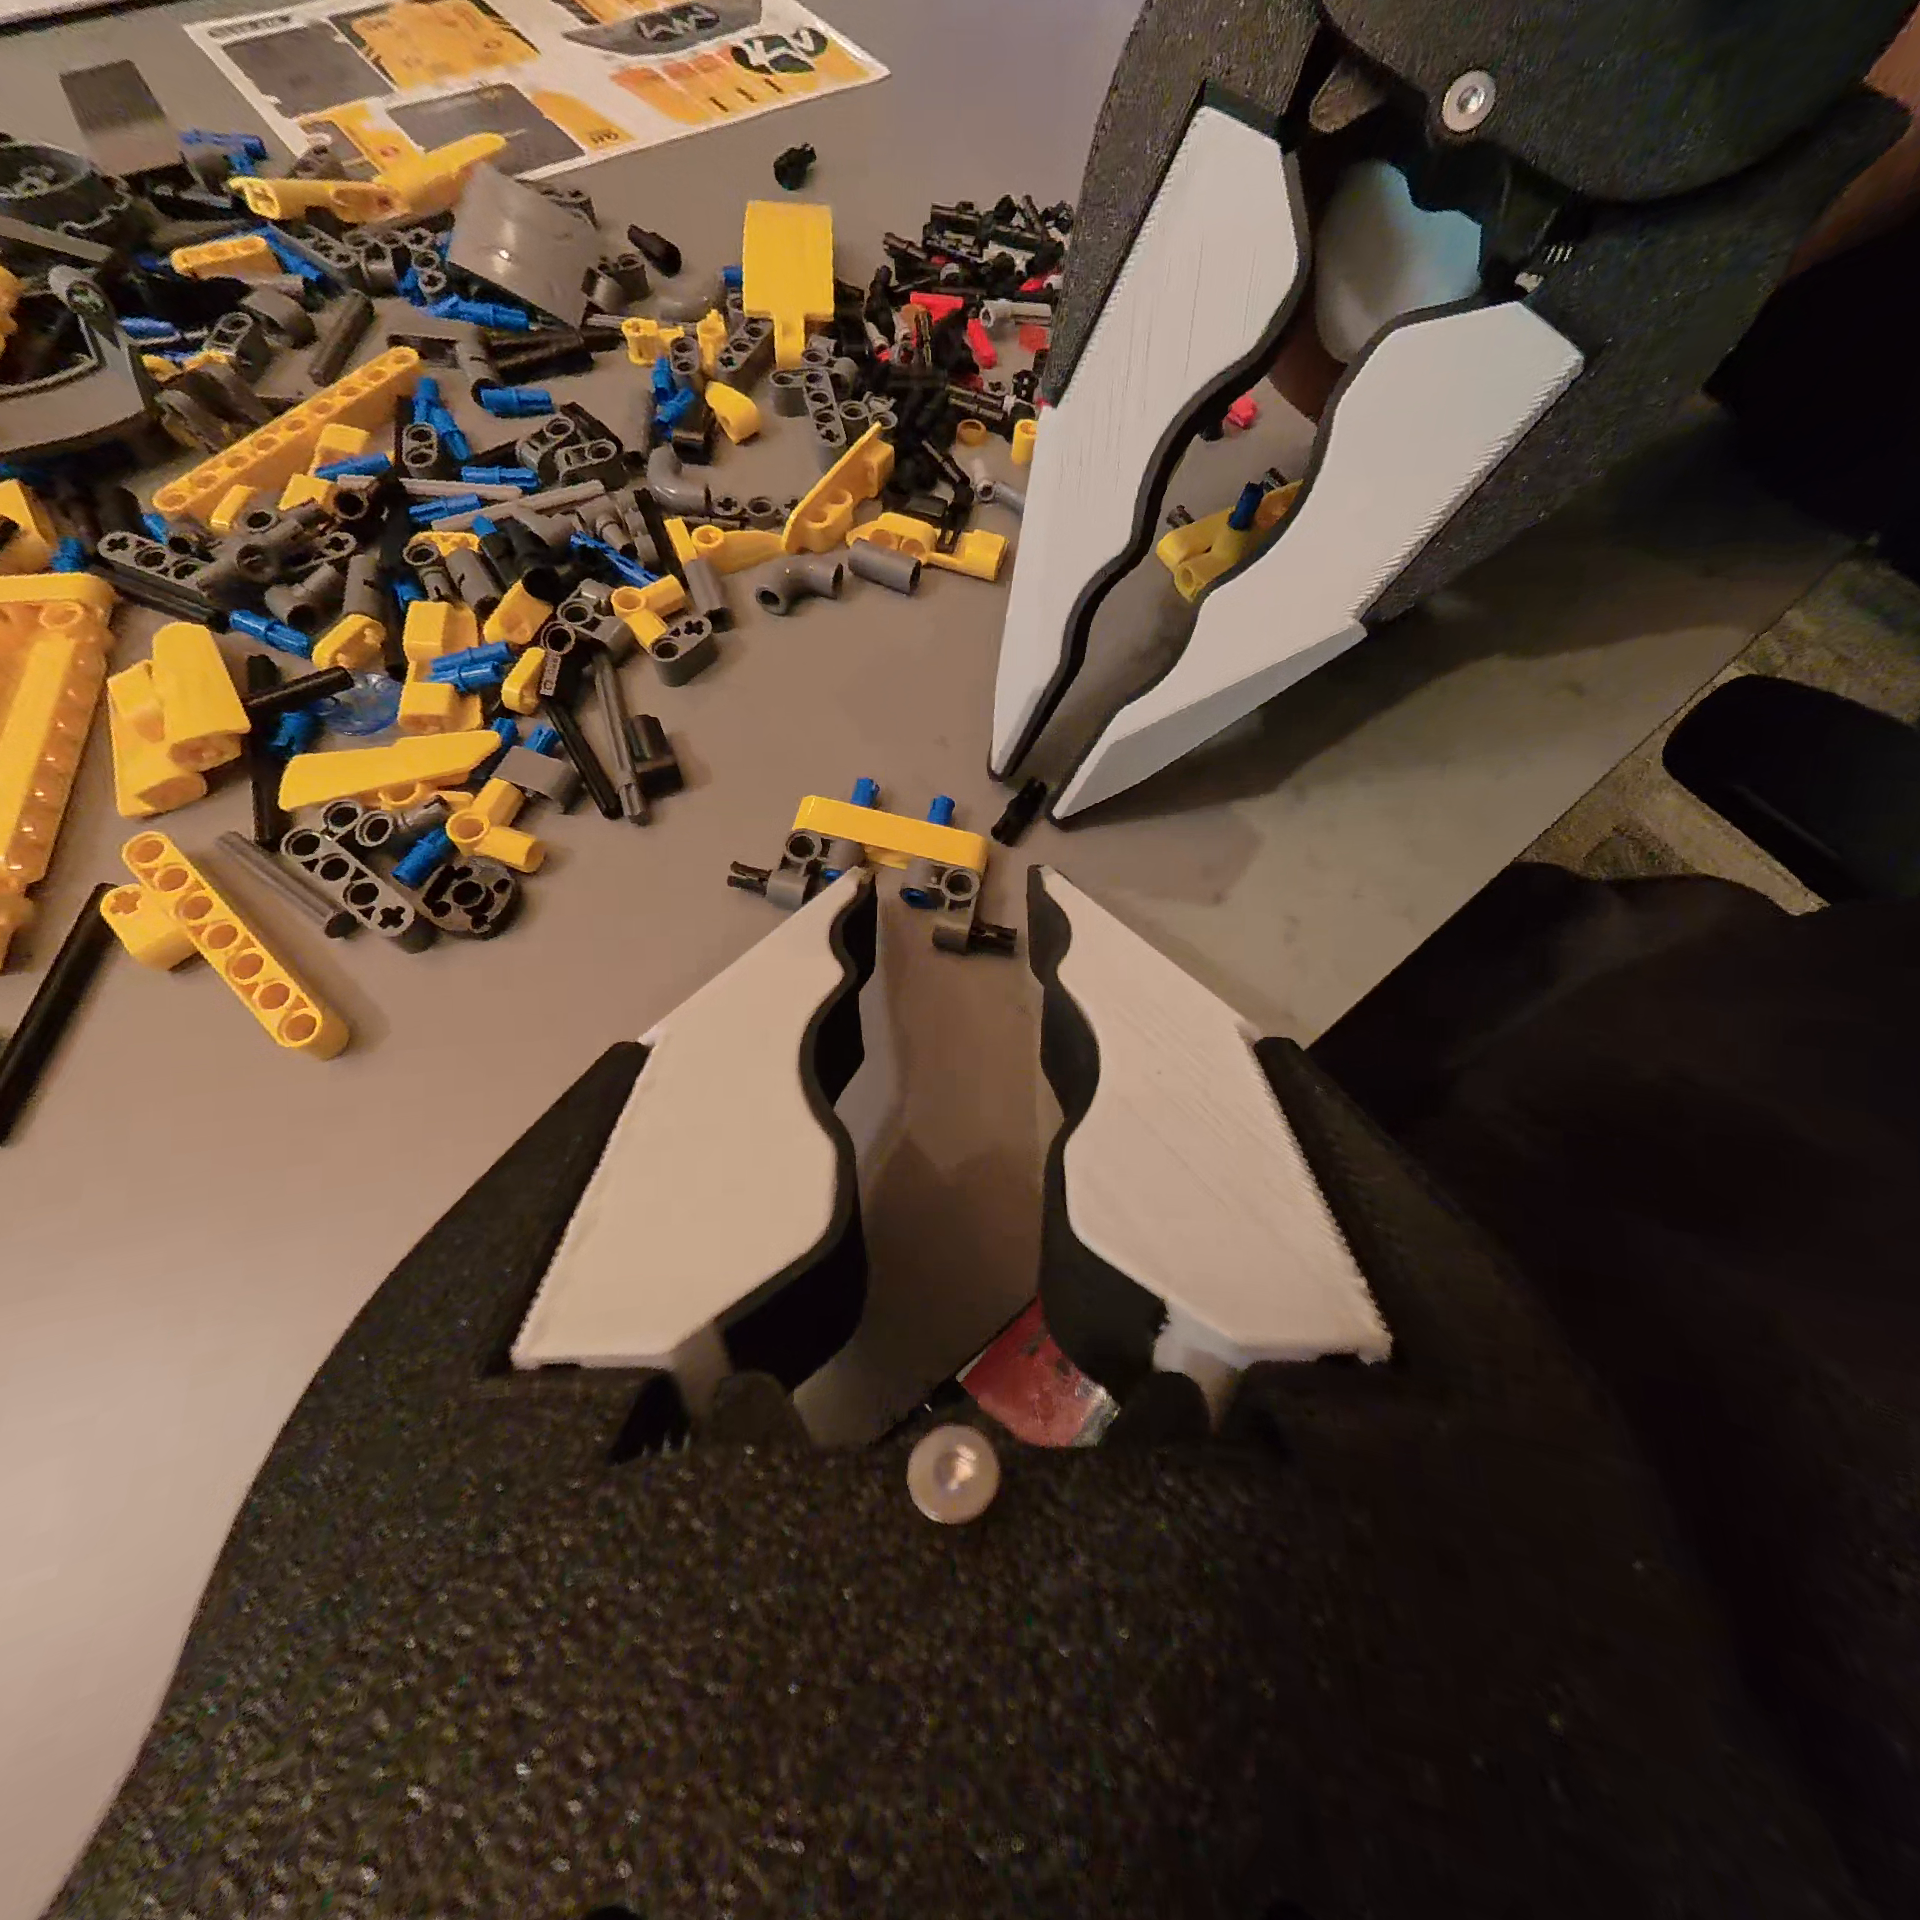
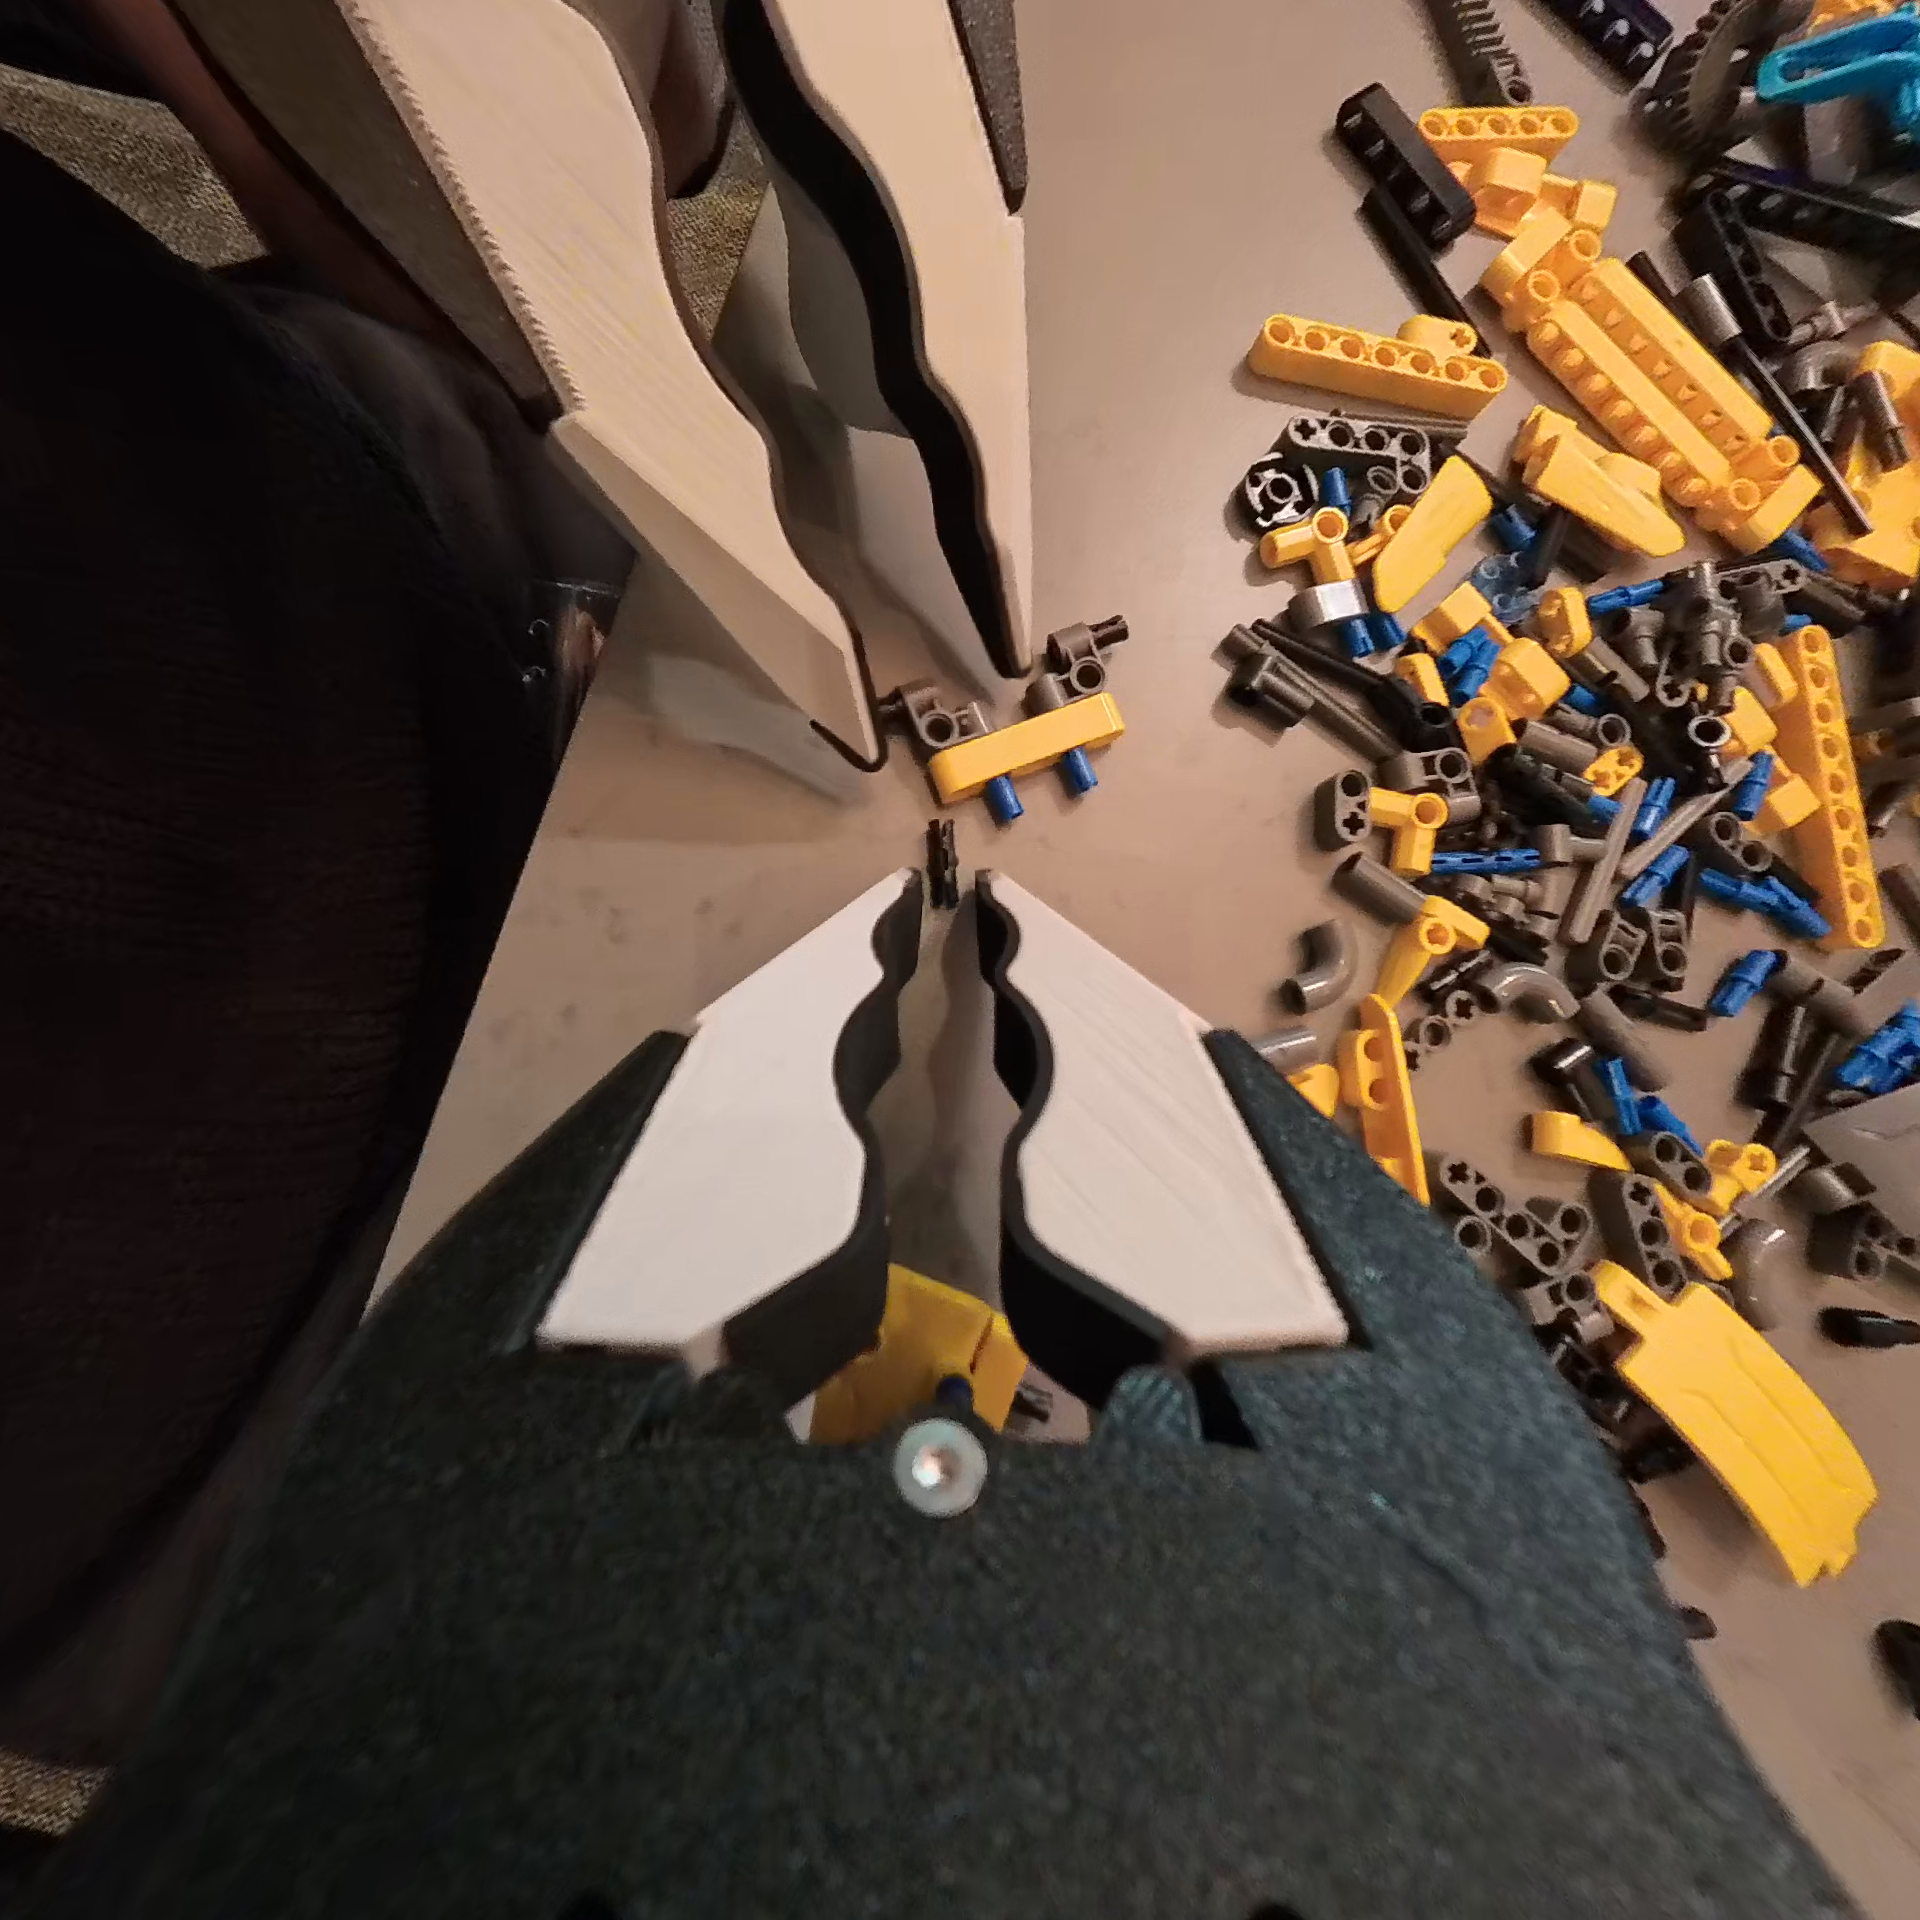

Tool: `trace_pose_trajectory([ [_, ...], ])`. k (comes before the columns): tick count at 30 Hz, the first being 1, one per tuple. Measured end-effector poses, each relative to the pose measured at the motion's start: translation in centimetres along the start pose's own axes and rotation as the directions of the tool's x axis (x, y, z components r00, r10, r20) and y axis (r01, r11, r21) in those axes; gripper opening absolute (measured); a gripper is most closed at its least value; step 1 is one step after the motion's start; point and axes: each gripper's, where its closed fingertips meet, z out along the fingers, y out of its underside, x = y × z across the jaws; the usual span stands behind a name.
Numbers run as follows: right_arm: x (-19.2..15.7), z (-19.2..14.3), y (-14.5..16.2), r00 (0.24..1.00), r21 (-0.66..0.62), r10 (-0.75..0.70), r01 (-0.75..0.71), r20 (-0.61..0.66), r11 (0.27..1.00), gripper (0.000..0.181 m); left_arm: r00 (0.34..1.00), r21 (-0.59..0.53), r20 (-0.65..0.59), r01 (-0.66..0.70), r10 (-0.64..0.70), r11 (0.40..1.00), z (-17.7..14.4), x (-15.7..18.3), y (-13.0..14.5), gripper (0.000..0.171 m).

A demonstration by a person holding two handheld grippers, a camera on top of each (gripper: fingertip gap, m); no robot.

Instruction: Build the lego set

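Left gripper (image 1: 948, 883) was spread apart, tips just at the small assembly (image 1: 883, 857): a yellow beam with two blue pins and grey connectors, flat on the grey table (image 1: 416, 1195) near its edge. Nothing was between its fingers. Right gripper (image 2: 948, 883) was pinched onto a short black pin (image 2: 943, 864), the pin sticking out past the tips, just beside the assembly's yellow beam end, apart from it. A loose pile of yellow, grey, blue and black parts (image 1: 416, 540) lay across the table beyond, with a printed sheet (image 1: 540, 73) at the far side.
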Motion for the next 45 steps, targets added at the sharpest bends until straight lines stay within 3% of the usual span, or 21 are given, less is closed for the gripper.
trace_pose_trajectory([
  [9, -0.04, 0.12, -0.12, 0.999, 0.020, 0.012, -0.013, 0.036, 1.000, 0.010, 0.999, -0.023, -0.037, 0.010, -0.011, 1.000, 0.44, -0.15, -0.19, 0.027],
  [16, -0.01, 0.20, -0.36, 0.999, 0.039, 0.030, -0.032, 0.045, 0.999, 0.004, 0.998, -0.052, -0.043, -0.053, 0.051, 0.997, 0.66, -0.24, 0.04, 0.015],
  [29, -0.14, 0.40, -0.46, 0.999, 0.034, -0.005, 0.004, 0.037, 0.999, 0.004, 0.981, -0.058, -0.157, -0.127, 0.116, 0.990, 0.63, 0.29, 0.14, 0.015],
  [45, -0.32, 0.42, -0.53, 0.996, 0.048, -0.057, 0.054, 0.063, 0.997, 0.004, 0.977, -0.060, -0.171, -0.141, 0.129, 0.988, 0.70, 0.34, 0.14, 0.014],
])
